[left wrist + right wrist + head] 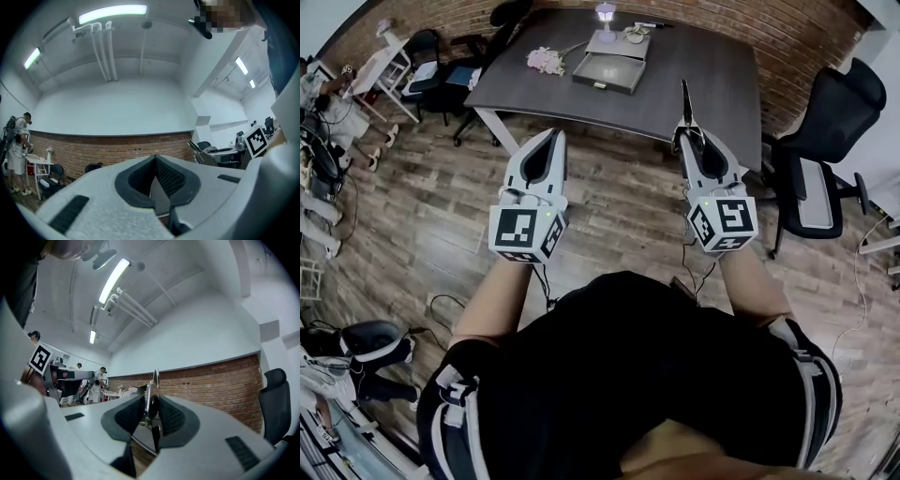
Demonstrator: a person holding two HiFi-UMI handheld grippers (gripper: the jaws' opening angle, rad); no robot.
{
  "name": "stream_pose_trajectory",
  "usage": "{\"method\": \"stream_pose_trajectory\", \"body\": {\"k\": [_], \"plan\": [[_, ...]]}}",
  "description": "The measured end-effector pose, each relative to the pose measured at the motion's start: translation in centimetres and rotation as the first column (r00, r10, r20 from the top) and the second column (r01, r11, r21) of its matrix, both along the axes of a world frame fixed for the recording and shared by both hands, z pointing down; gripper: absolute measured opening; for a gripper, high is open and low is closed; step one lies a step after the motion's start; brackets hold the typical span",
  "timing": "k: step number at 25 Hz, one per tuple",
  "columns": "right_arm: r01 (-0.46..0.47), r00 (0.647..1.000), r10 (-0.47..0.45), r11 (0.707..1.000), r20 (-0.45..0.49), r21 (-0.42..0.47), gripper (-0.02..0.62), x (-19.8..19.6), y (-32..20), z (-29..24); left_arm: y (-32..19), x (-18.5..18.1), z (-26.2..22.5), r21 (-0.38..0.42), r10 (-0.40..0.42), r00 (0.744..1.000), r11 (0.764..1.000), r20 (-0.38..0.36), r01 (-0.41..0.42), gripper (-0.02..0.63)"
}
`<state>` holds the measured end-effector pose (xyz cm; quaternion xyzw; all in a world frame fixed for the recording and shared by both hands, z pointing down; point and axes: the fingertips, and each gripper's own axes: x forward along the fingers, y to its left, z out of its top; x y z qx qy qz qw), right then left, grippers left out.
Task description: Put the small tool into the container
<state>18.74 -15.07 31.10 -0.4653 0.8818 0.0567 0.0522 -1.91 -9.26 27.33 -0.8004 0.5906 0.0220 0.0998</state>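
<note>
While the person stands back from the desk (712, 89) on the wood floor (619, 216), both tools are held out in front of the body, side by side and short of the desk's near edge. The right tool (151, 401) is clamped on a small metal implement (153, 380). Its pads press the implement's pivoted middle, and the thin upper end sticks out past the jaw tips toward the desk. The left tool (154, 159) carries nothing, and its jaws are closed with the tips meeting. The container (602, 82), a shallow grey open box, sits toward the far side of the desk, well apart from both tools. A small lamp (606, 13) stands just behind it, and a pale pink bundle (546, 60) lies to its left from the person's side. A black chair (825, 141) stands at the desk's right end.
</note>
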Motion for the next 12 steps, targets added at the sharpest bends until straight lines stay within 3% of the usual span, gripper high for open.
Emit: {"method": "stream_pose_trajectory", "body": {"k": [12], "plan": [[-0.013, 1.0, 0.013, 0.999, 0.011, -0.036, 0.092, 0.7, -3.3, 1.3, -4.1, 1.2, 0.5, -0.027, 0.033, 0.999, 0.999, 0.014, -0.033, 0.009]]}}
